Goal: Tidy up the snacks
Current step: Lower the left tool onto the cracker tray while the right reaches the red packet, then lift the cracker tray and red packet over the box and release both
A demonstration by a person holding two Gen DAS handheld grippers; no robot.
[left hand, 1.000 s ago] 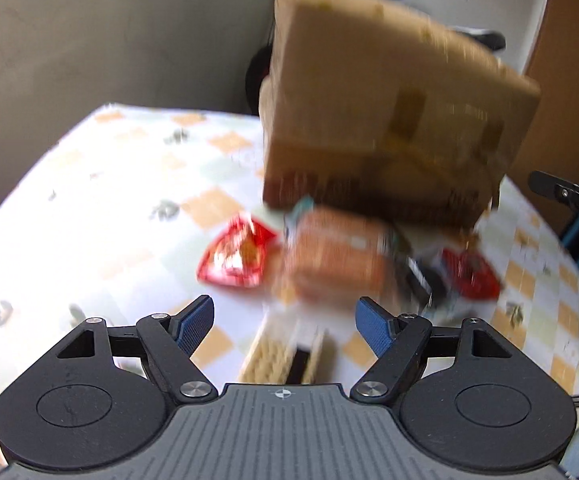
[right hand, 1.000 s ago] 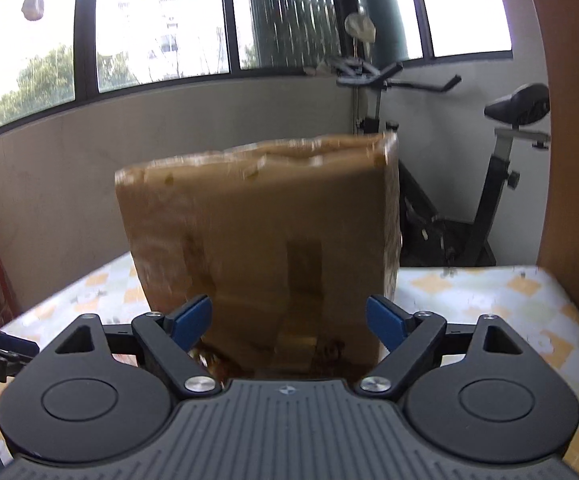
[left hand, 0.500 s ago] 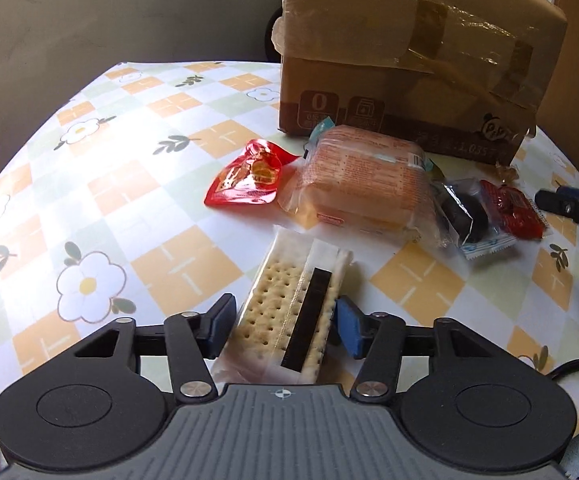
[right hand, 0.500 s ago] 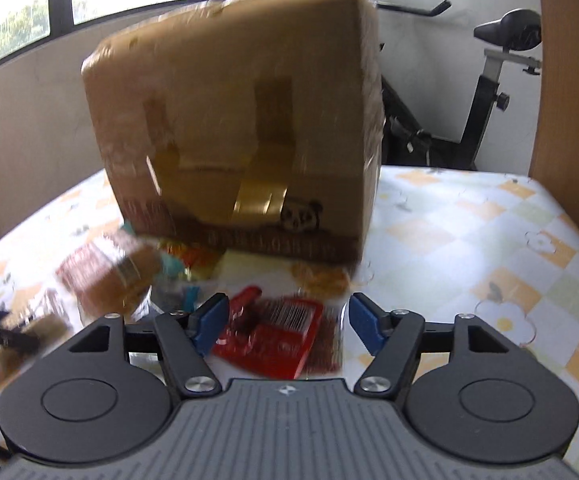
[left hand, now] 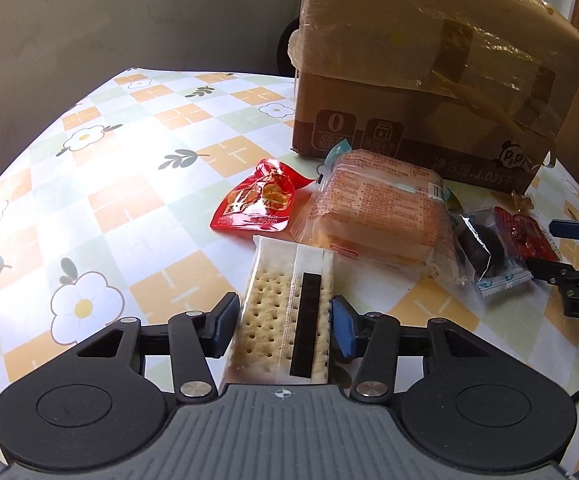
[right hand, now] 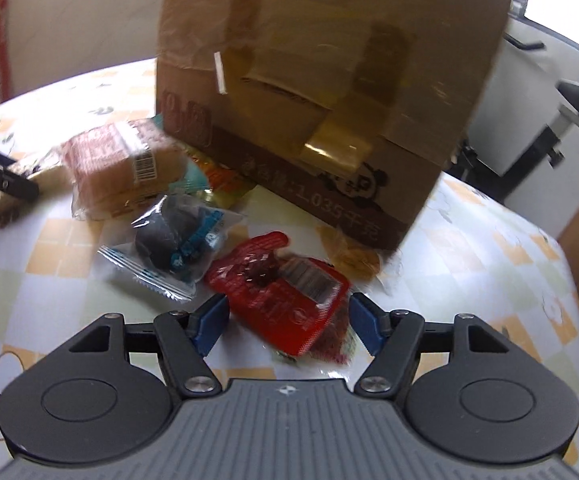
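Your left gripper [left hand: 283,330] sits low over the surface [left hand: 137,184] with its pads on either side of the cracker pack [left hand: 285,312]. The right pad touches the wrapper's edge and the left pad is just beside it; whether the pack is truly clamped cannot be told. From that pack, the wrapped bread [left hand: 377,210] lies at 1 o'clock, touching its far end, and a small red packet [left hand: 259,198] lies at 11 o'clock. The taped cardboard box [left hand: 429,72] stands behind them at 12 to 1 o'clock, its lower edge just beyond the bread.

Your right gripper [right hand: 287,322] is spread wide, jaws parted around the near end of the red snack pouch [right hand: 285,300], neither pad touching it as far as the blur allows. The clear-wrapped dark snack [right hand: 171,240] rests at 10 o'clock from that pouch, just beside it. The bread [right hand: 117,168] lies further off at 10 o'clock. The box [right hand: 329,92] rises at 12 o'clock. A pale crumpled wrapper [right hand: 353,258] lies at 1 o'clock, against the box's base.
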